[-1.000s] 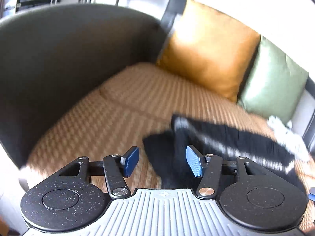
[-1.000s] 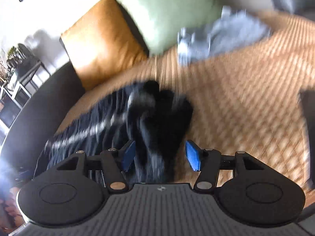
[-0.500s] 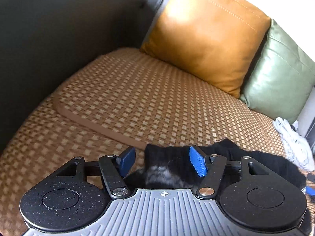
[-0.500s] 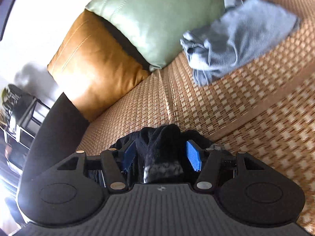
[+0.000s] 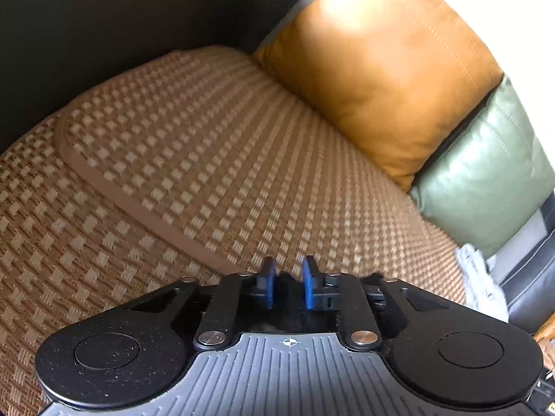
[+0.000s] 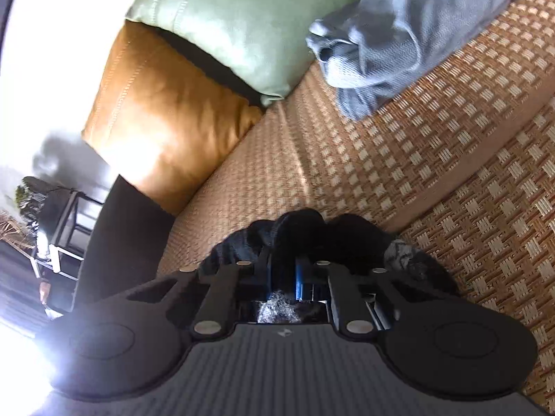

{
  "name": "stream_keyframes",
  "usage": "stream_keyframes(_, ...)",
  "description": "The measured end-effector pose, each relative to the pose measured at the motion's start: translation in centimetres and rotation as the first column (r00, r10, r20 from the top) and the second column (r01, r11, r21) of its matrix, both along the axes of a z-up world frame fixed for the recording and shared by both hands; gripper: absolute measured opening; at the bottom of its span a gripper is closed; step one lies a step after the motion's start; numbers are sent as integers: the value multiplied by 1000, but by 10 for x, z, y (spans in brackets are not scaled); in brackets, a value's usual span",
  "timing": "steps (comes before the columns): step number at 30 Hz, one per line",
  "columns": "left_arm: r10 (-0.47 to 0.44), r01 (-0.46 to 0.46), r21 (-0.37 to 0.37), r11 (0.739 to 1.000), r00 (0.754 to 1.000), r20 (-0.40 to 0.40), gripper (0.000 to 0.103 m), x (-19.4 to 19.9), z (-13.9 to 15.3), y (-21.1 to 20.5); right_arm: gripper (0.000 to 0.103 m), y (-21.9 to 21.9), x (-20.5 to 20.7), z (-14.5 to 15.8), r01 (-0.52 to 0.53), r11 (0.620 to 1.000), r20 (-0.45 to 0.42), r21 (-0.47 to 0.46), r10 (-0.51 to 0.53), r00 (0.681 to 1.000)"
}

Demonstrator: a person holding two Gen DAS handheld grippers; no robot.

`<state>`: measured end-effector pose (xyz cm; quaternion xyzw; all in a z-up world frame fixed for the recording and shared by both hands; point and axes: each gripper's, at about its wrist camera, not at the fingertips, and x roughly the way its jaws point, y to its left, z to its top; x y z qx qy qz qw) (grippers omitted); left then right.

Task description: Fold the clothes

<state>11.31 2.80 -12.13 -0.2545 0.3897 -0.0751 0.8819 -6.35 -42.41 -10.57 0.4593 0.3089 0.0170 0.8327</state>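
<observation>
Where both tools gaped half a second ago, I now log left gripper point(image 5: 287, 286) and right gripper point(image 6: 282, 277) clamped on the black garment point(image 6: 305, 228); it bunches at the woven seat's point(image 5: 208, 159) front edge. Grasp made; lifting and spreading comes next, I judge.

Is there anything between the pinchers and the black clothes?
No. The right gripper is already clamped on the black garment, and the left gripper looks closed on dark fabric too. Nothing sits between.
</observation>
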Motion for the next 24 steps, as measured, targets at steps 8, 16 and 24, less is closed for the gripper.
stream_keyframes(8,112,-115,80,990,993,42,0,0,-9,12,8,-15,-16,2,18,997,36,-73,-15,999)
stream_keyframes(16,86,-84,104,991,996,-14,19,4,-26,19,9,-9,-2,-28,-23,979,-52,-201,12,999)
stream_keyframes(24,30,-34,-65,997,998,-50,59,-4,-4,38,47,-9,-19,-9,-12,982,-16,-189,9,1000)
